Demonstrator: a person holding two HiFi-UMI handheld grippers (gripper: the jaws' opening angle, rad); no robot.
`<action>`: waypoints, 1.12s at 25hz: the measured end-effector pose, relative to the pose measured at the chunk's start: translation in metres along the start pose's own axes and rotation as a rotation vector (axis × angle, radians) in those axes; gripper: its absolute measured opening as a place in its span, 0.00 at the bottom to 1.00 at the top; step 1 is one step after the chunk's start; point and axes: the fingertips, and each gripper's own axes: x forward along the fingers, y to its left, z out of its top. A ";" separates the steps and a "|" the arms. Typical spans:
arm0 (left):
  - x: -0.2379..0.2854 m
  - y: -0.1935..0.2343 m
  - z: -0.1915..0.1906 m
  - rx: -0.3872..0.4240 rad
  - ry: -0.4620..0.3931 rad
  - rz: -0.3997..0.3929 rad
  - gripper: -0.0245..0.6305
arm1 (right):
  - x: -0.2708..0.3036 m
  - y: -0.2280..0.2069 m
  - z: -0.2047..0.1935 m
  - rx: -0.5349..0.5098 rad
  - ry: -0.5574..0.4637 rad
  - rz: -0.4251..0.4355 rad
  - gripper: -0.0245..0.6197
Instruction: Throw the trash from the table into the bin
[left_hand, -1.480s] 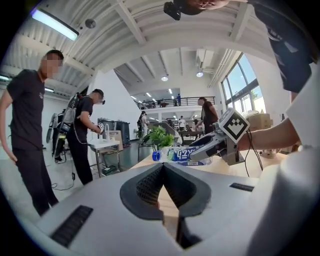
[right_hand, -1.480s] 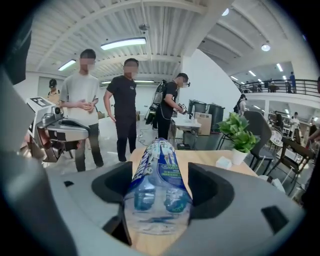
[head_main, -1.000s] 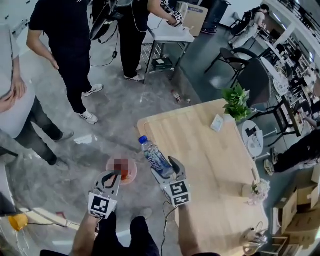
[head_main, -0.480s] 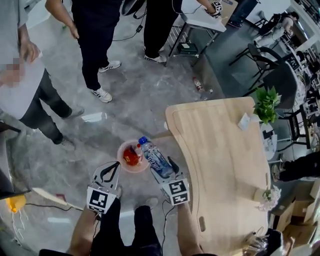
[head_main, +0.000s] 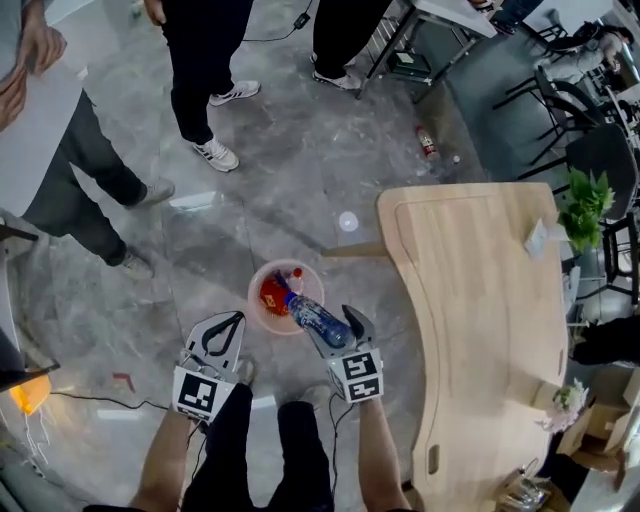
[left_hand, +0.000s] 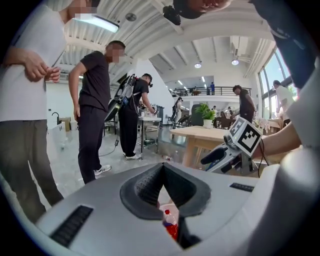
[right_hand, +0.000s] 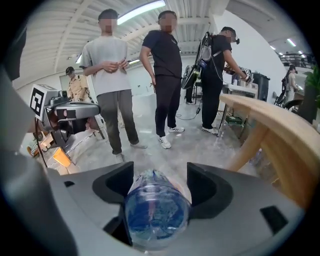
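1. The left gripper (head_main: 222, 336) hangs low beside the bin (head_main: 256, 302), jaws pressed together on nothing; it is best kept aside.
2. The right gripper (head_main: 338, 335) pinches the water bottle (head_main: 318, 319) near its base, with the cap end over the bin's rim.
3. The bin stands on the floor and holds a red bottle (head_main: 272, 296). I would centre the water bottle over the opening before letting go.
4. The surface (head_main: 480, 270) lies farther right.
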 end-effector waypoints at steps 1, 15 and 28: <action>0.003 0.002 -0.009 -0.004 0.000 0.002 0.05 | 0.014 0.000 -0.015 0.004 0.021 0.002 0.56; 0.019 0.023 -0.179 -0.089 0.107 0.023 0.05 | 0.184 0.016 -0.213 -0.021 0.259 0.043 0.55; 0.025 0.042 -0.210 -0.098 0.108 0.020 0.05 | 0.223 0.024 -0.236 -0.012 0.270 0.039 0.56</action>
